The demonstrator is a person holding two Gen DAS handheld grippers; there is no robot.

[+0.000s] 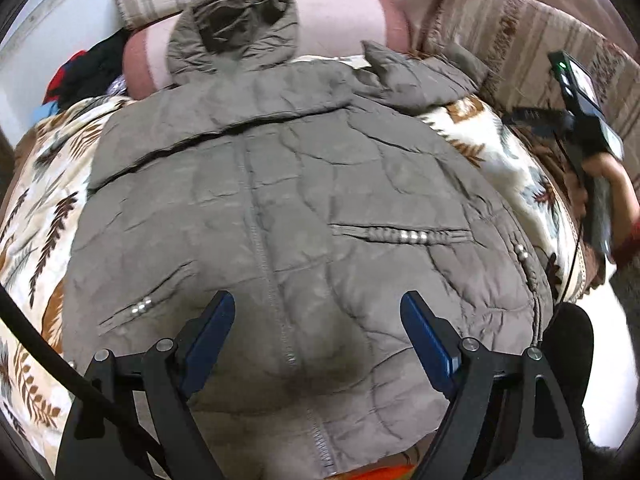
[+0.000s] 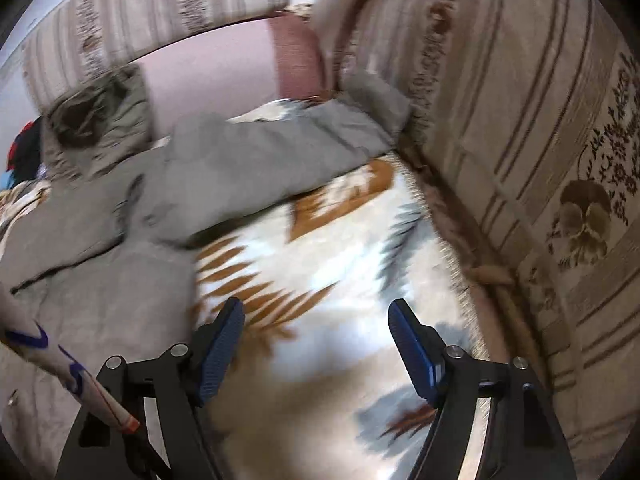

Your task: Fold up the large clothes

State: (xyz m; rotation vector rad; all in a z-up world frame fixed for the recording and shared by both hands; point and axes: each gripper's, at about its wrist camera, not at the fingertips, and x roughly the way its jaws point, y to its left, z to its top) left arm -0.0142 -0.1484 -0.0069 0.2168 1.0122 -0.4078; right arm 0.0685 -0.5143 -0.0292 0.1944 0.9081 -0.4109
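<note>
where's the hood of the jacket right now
In the left wrist view the hood is at the top centre, resting against the pink bolster cushion at the far end of the jacket, which lies flat on the leaf-patterned blanket.

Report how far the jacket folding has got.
Done: the grey hooded jacket is laid flat, front up, on the patterned blanket, hood toward the sofa back. In hand: nothing; the left tool hovers open over the hem and the right tool hangs open over bare blanket. Left: every fold; the sleeve lies stretched sideways.
</note>
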